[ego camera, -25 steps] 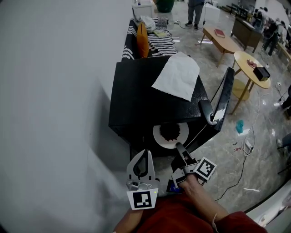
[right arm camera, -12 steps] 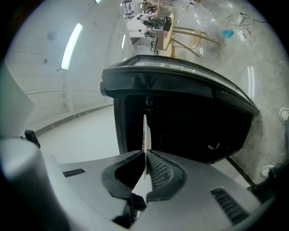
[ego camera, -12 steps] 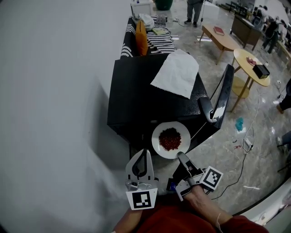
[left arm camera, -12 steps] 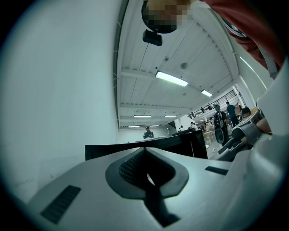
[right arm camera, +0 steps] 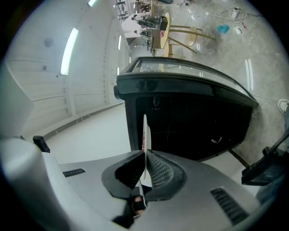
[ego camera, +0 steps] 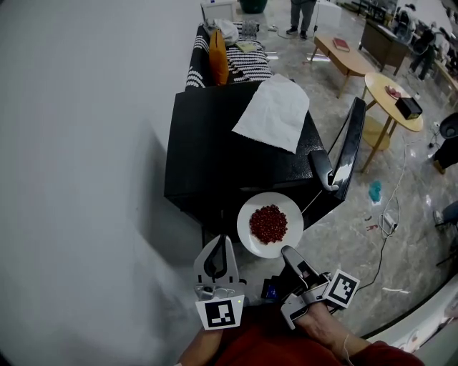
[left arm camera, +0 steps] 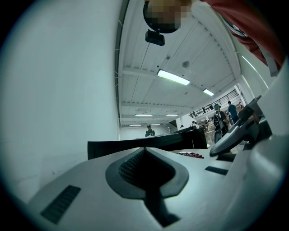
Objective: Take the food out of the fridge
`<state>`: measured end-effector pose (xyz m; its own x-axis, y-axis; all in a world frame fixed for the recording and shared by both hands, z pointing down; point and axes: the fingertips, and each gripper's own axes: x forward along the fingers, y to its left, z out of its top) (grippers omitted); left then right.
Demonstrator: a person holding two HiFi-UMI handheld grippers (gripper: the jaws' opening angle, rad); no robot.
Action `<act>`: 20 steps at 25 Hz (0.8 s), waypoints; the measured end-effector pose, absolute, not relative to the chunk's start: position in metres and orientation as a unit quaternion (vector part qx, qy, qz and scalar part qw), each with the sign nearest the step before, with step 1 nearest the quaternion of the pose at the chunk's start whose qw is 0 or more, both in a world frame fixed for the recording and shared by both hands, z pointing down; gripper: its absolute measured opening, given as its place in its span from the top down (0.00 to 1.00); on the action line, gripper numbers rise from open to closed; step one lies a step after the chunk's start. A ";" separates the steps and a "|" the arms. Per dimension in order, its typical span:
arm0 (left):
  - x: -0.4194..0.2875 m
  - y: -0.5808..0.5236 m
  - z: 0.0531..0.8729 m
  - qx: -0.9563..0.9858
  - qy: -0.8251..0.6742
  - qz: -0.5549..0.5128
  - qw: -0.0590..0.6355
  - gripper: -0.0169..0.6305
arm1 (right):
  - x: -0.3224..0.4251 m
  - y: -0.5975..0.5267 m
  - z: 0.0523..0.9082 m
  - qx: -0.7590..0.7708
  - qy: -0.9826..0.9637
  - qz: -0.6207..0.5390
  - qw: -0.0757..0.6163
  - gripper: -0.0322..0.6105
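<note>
Moved: plate (ego camera: pixel 245 214) came nearer me.
Right gripper (ego camera: pixel 288 251): clamps its near rim.
Left gripper (ego camera: pixel 219 246): closed, empty.
Handling: stiff, slippery, I judge; tilts easily.

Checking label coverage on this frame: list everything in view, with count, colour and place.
fridge: 1, black, against the wall, door open to the right
cloth: 1, white, on the fridge top
plate: 1, white, out in front of the fridge
food: 1 heap, dark red, on the plate
sofa: 1, black-and-white striped, beyond the fridge
cushion: 1, orange, on the sofa
tables: 2, wooden, far right
people: several, top edge
left hand-held gripper: 1, white, bottom centre, shut, empty
right hand-held gripper: 1, white, bottom right, shut on the plate's near rim
</note>
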<state>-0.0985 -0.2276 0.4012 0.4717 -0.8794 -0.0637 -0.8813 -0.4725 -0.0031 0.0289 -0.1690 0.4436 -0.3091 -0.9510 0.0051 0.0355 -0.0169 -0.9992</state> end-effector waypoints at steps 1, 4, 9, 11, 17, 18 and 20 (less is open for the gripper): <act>-0.099 -0.228 0.402 -0.857 0.514 0.027 0.018 0.95 | 0.028 -0.168 0.443 -0.408 0.560 -0.585 0.422 0.90; -0.099 -0.230 0.402 -0.857 0.515 0.027 0.018 0.95 | 0.026 -0.168 0.439 -0.406 0.564 -0.584 0.420 0.90; -0.101 -0.231 0.402 -0.855 0.517 0.027 0.018 0.95 | 0.023 -0.169 0.430 -0.403 0.572 -0.579 0.418 0.90; -0.103 -0.230 0.401 -0.854 0.519 0.027 0.019 0.95 | 0.023 -0.168 0.427 -0.403 0.576 -0.577 0.416 0.90; -0.103 -0.230 0.399 -0.852 0.522 0.028 0.021 0.95 | 0.022 -0.167 0.421 -0.398 0.582 -0.574 0.416 0.90; -0.103 -0.230 0.399 -0.852 0.522 0.029 0.021 0.95 | 0.021 -0.167 0.421 -0.397 0.583 -0.574 0.416 0.90; -0.104 -0.230 0.399 -0.852 0.522 0.029 0.022 0.95 | 0.020 -0.167 0.420 -0.397 0.584 -0.574 0.415 0.90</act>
<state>-0.1036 -0.2297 0.3988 0.4536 -0.8883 -0.0716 -0.8908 -0.4543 -0.0067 0.0201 -0.1670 0.4200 -0.3405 -0.9398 -0.0294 0.0132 0.0265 -0.9996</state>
